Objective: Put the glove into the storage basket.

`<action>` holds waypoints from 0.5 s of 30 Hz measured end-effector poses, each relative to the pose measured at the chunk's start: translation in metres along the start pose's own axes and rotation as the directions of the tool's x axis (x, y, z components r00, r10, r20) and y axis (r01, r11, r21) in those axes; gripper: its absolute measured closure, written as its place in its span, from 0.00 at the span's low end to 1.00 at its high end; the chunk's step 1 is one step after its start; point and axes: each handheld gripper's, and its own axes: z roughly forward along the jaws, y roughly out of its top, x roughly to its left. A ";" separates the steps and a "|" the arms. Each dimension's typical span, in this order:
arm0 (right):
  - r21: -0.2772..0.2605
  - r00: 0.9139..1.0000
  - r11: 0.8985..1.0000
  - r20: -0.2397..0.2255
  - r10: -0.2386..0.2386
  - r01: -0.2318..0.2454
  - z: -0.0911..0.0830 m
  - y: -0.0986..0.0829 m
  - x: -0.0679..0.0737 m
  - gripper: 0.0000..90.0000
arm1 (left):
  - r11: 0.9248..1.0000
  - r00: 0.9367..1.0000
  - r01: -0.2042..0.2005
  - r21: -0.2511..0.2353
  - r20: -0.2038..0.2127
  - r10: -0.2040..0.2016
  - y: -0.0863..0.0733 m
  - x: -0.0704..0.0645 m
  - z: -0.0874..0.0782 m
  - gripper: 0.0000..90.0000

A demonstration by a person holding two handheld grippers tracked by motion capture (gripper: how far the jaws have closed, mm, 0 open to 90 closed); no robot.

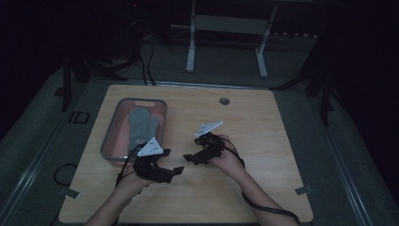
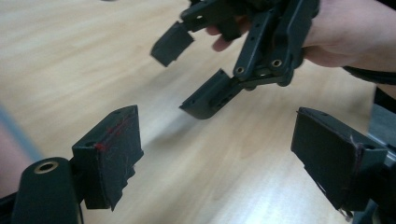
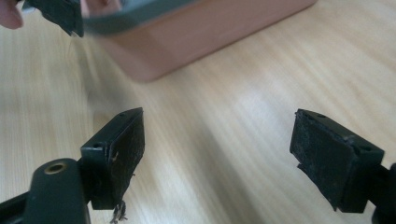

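My left gripper [image 1: 171,162] hovers low over the wooden table [image 1: 263,141], just off the near right corner of a pink bin [image 1: 109,141] with a grey rim. A grey mitten [image 1: 141,127] lies inside the bin. My right gripper [image 1: 192,148] faces the left one from a short gap away. In the left gripper view my left gripper [image 2: 219,158] is open and empty, and the right gripper [image 2: 196,70] hangs open ahead of it. In the right gripper view my right gripper [image 3: 219,154] is open over bare wood, with the bin [image 3: 201,32] beyond.
A round cable hole [image 1: 224,100] sits near the table's far edge. White frame legs [image 1: 190,47] stand on the floor behind the table, and cables [image 1: 148,66] trail there. Bare wood lies to the right of my hands.
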 end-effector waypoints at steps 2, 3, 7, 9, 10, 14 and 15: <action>0.003 1.000 1.000 -0.009 -0.011 0.011 0.003 -0.009 0.000 0.20 | 1.000 1.000 -0.007 -0.007 0.021 0.007 -0.006 -0.001 0.007 0.18; 0.004 1.000 1.000 -0.014 -0.013 0.013 0.004 -0.014 0.000 0.20 | 1.000 0.999 -0.008 -0.013 0.037 0.008 -0.009 -0.002 0.010 0.18; -0.011 0.999 0.999 -0.030 -0.041 0.041 0.008 -0.030 0.000 0.18 | 0.999 0.997 -0.030 0.018 0.076 0.028 -0.021 -0.006 0.023 0.18; -0.021 0.998 0.999 -0.042 -0.049 0.048 0.009 -0.036 -0.001 0.17 | 0.999 0.995 -0.035 0.031 0.091 0.032 -0.026 -0.008 0.029 0.18; -0.025 0.997 0.998 -0.048 -0.056 0.055 0.009 -0.040 -0.001 0.17 | 0.999 0.995 -0.034 0.032 0.097 0.031 -0.028 -0.008 0.031 0.18; -0.030 0.996 0.997 -0.050 -0.075 0.073 0.011 -0.051 -0.001 0.16 | 0.999 0.993 -0.046 0.028 0.110 0.043 -0.036 -0.009 0.037 0.18; -0.033 0.996 0.997 -0.045 -0.078 0.077 0.011 -0.054 -0.001 0.16 | 0.998 0.993 -0.051 0.024 0.111 0.048 -0.038 -0.009 0.039 0.18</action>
